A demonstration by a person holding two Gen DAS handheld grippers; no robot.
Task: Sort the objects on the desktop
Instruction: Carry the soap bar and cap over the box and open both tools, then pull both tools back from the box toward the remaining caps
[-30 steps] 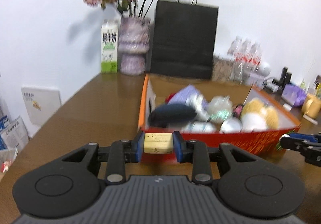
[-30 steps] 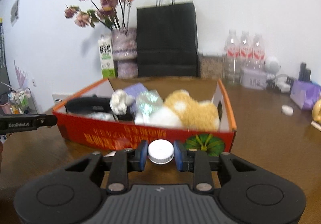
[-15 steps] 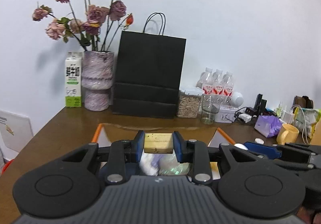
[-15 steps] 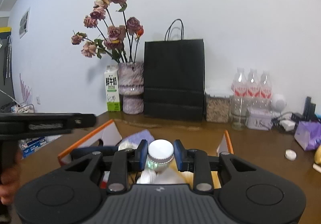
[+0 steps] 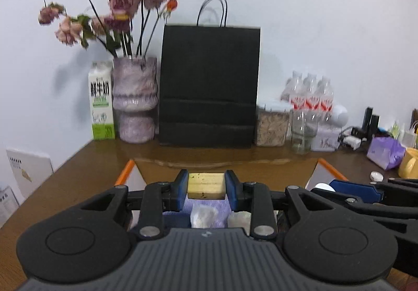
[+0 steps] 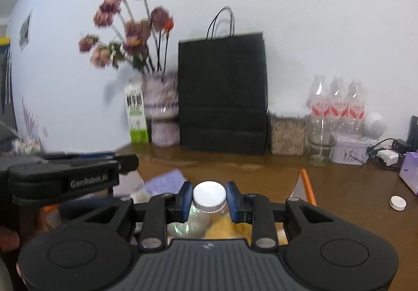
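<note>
between our left gripper's pads sits a stiff, light yellow block, while our right gripper clamps a slippery bottle's white cap.

Black bag, perhaps dried flowers.

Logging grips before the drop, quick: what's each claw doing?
Left claw: shut on a pale yellow rectangular block.
Right claw: shut on a white ridged round cap.
</note>
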